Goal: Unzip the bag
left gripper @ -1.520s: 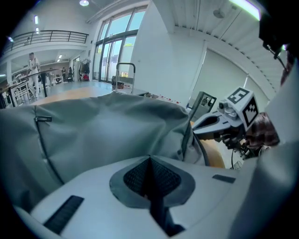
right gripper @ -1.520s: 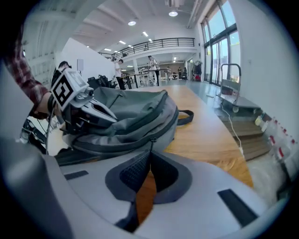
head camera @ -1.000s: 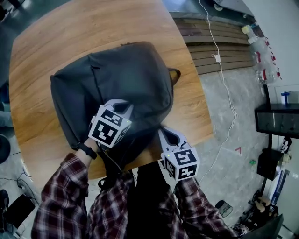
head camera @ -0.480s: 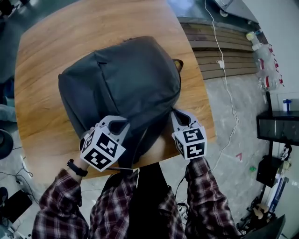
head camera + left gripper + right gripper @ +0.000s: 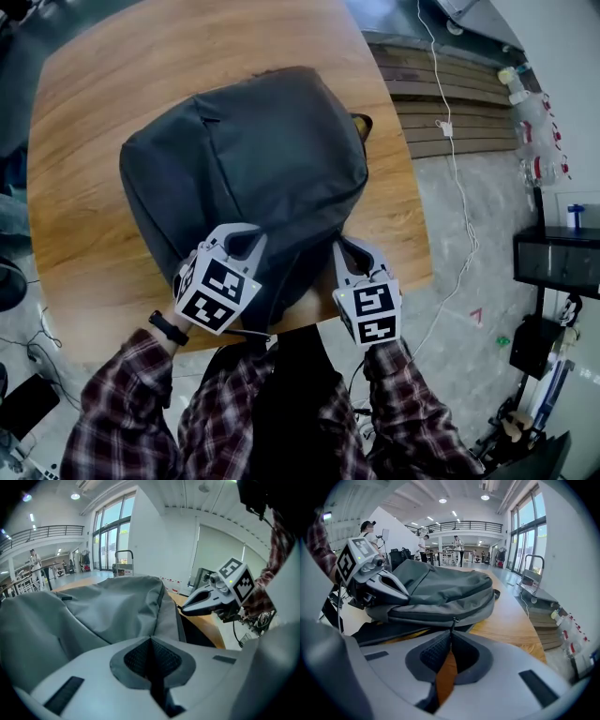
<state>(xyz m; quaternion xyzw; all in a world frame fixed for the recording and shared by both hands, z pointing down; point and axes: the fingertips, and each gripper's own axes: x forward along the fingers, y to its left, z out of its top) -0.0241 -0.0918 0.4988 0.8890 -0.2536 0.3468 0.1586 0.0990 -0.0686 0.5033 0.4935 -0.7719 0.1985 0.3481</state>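
A dark grey backpack (image 5: 253,150) lies flat on the round wooden table (image 5: 103,84). My left gripper (image 5: 246,234) rests at the bag's near edge, shut, with a fold of the grey fabric (image 5: 157,616) running into its tips (image 5: 151,639). My right gripper (image 5: 343,246) is at the bag's near right corner. In the right gripper view its pads are shut (image 5: 451,632) on the small dark zipper pull (image 5: 453,621), below the bag's side seam (image 5: 440,609). Each gripper shows in the other's view: the left gripper (image 5: 401,590) and the right gripper (image 5: 187,607).
The table's near edge (image 5: 309,323) is right under both grippers, with dark straps hanging off it. To the right on the floor are a wooden pallet (image 5: 441,94), a white cable (image 5: 459,169), bottles (image 5: 530,122) and a black cabinet (image 5: 558,258). People stand far off (image 5: 423,545).
My left gripper came down from the bag's top to its near edge. My right gripper moved up from the table edge to the bag's near right corner.
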